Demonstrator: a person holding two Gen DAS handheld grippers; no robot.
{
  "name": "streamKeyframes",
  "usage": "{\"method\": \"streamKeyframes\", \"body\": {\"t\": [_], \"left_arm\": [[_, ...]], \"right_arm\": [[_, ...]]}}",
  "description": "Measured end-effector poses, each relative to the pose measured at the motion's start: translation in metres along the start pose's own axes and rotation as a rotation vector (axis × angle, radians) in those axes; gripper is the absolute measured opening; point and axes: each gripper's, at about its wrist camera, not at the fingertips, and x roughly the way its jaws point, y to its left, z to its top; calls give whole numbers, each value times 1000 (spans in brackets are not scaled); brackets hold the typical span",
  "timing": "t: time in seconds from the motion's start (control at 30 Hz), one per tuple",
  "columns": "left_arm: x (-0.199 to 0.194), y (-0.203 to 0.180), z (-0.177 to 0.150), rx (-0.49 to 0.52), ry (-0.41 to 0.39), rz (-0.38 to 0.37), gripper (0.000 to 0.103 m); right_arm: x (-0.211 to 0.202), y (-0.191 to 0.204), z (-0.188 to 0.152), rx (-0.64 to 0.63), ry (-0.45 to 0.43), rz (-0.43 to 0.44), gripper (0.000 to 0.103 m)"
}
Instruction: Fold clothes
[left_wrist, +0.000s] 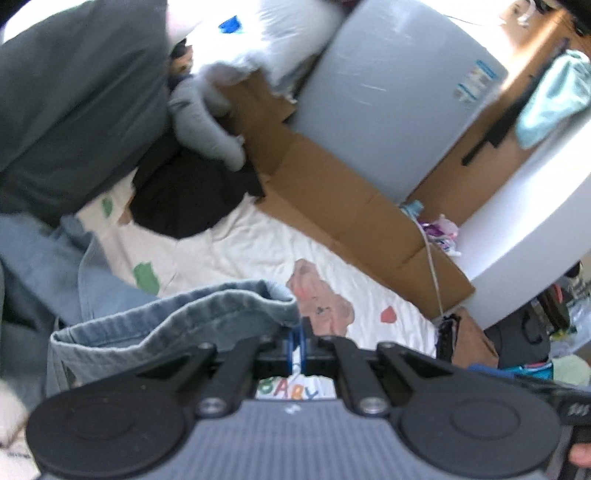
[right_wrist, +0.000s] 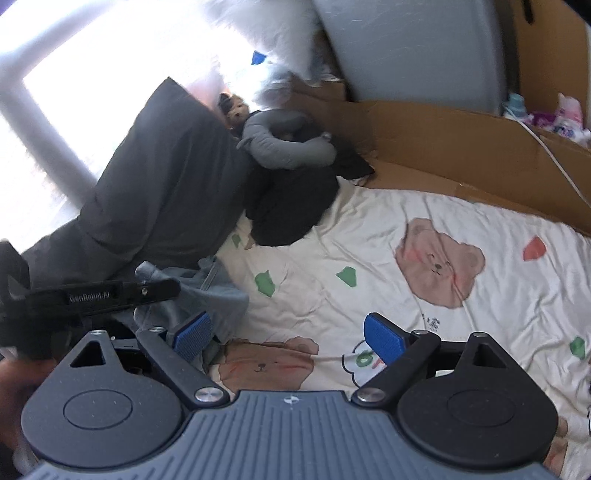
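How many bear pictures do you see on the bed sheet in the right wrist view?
2. One bear picture is in the middle of the sheet. The other bear picture lies between the fingers of the right claw. The camera body and clothes may hide more.

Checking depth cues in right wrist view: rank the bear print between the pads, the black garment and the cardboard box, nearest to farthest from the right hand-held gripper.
1. Bear print, on the sheet just ahead of the right hand-held gripper, between its open pads.
2. Black garment, mid-bed, up and left.
3. Cardboard box, beyond the bed's far edge, top right.
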Motion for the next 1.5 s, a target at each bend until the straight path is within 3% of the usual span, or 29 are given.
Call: {"method": "streamKeyframes", "body": {"t": [0.2, 0.47, 0.73, 0.8, 0.9, 0.97, 1.07, 1.1, 1.17, 1.2, 1.23, 1.5], "left_arm": [[-14, -28, 10, 105, -4, -51, 3], [-42, -48, 17, 163, 2, -94, 3], [-50, -53, 23, 196, 16, -110, 3], [-50, -53, 23, 196, 24, -117, 3], [-49, -50, 22, 182, 28, -125, 3], [-49, -46, 22, 174, 29, -118, 3], [-49, -34, 24, 138, 44, -122, 4], [-51, -29, 24, 126, 42, -128, 8], [-60, -19, 24, 128, 10, -107, 32], [-65, -11, 23, 123, -7, -87, 62], [-70, -2, 21, 116, -24, -67, 79], [-69, 101, 1, -46, -34, 186, 77]], "right_arm": [[11, 26, 2, -66, 3, 67, 92], [18, 61, 6, -164, -74, 143, 92], [38, 91, 10, -232, -77, 321, 90], [46, 97, 9, -239, -75, 354, 84], [55, 103, 5, -243, -86, 367, 61], [63, 104, 2, -247, -91, 341, 14], [73, 103, -2, -248, -79, 300, 8], [75, 102, -3, -248, -77, 287, 8], [78, 100, -4, -234, -79, 264, 7], [77, 97, -3, -218, -85, 250, 7], [77, 93, -3, -202, -91, 237, 7], [78, 56, -1, -73, -87, 112, 6]]}}
